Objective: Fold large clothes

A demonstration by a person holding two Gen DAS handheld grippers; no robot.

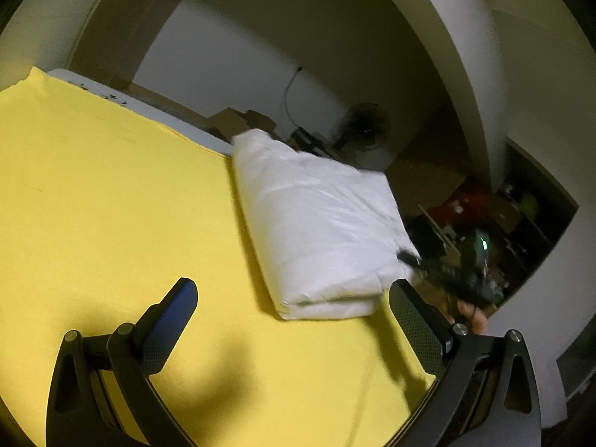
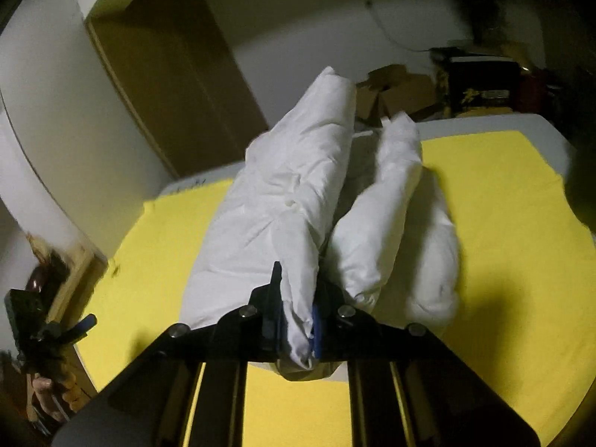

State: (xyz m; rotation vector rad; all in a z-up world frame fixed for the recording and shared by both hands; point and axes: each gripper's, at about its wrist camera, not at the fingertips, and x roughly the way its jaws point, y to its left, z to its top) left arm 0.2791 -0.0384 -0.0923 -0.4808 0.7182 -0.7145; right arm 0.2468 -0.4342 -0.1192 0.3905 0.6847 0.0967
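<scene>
From the left wrist camera we see our left gripper (image 1: 294, 320) spread wide, its two fingers far apart at 7 and 5 o'clock with nothing between them. It hangs above a yellow cloth (image 1: 111, 205) that covers the table (image 1: 67, 76), whose pale edge shows at 10 o'clock. The white garment (image 1: 320, 231), a puffy padded piece folded into a thick rectangle, lies on the cloth just right of centre, toward 2 o'clock from the left gripper. At its corner near 4 o'clock we make out the right gripper (image 1: 409, 259), blurred, touching the fabric, with a hand (image 1: 471, 316) behind it. A fan (image 1: 367, 126) stands against the far wall at 1 o'clock.

From the right wrist camera we see the right gripper (image 2: 296, 320) closed tight on a fold of the white garment (image 2: 283, 205); fabric is pinched between the blue pads and bunches out below them at 6 o'clock. The garment runs from the jaws up toward 12 o'clock in two thick rolls lying side by side, resting on the yellow cloth (image 2: 503, 205). At 8 o'clock the left gripper (image 2: 48, 329) appears small and blurred beyond the table edge; from here we cannot tell its spread. Cardboard boxes (image 2: 395, 91) sit behind the table at 1 o'clock.
</scene>
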